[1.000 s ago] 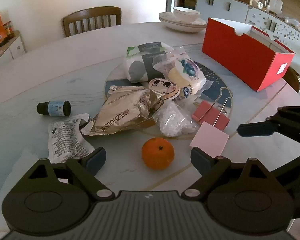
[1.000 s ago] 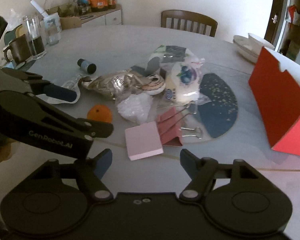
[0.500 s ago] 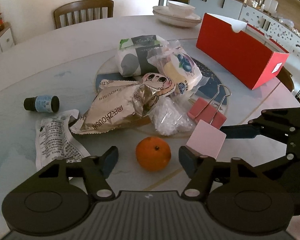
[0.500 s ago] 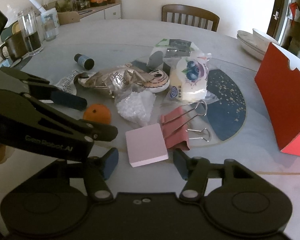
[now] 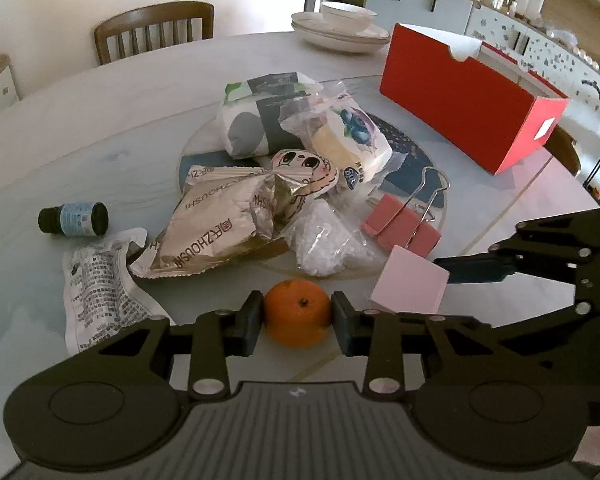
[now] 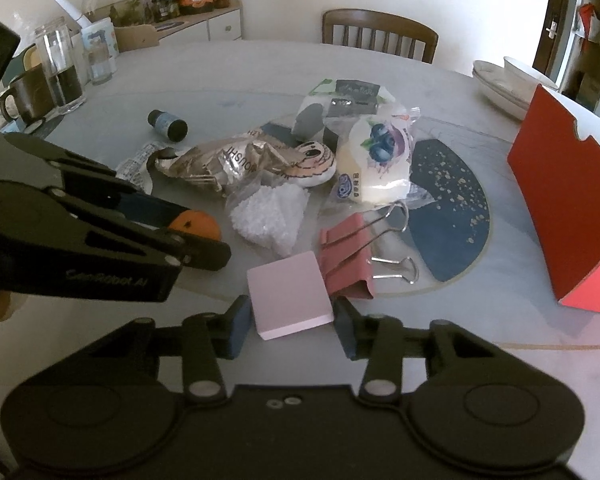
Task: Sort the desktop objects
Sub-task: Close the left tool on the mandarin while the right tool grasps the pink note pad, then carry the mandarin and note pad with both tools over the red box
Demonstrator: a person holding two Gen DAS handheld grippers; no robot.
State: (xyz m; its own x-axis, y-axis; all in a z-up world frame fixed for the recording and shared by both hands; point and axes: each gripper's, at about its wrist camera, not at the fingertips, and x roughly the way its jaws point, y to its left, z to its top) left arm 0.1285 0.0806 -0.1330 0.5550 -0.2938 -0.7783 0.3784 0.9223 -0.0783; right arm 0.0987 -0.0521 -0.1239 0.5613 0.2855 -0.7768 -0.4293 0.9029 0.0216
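Observation:
An orange (image 5: 298,312) sits on the pale round table (image 5: 100,120) near its front edge. My left gripper (image 5: 297,318) is closing on it, and both pads touch its sides. To its right a pink sticky-note pad (image 6: 290,296) lies between the fingers of my right gripper (image 6: 290,322), whose jaws are also closing, with the pads against the pad's two edges. In the left wrist view the note pad (image 5: 410,280) looks tipped up on one side. A pink binder clip (image 6: 348,256) lies just behind the pad.
Behind both grippers lies a heap: a silver snack bag (image 5: 220,228), a bag of white crystals (image 5: 324,240), a blueberry bun pack (image 5: 352,140). A small dark bottle (image 5: 74,220) and a white packet (image 5: 96,280) lie left. An open red box (image 5: 460,108) stands right.
Both grippers' jaws have come together from wide open, the left onto the orange and the right onto the pink note pad. Neither hand has shifted much.

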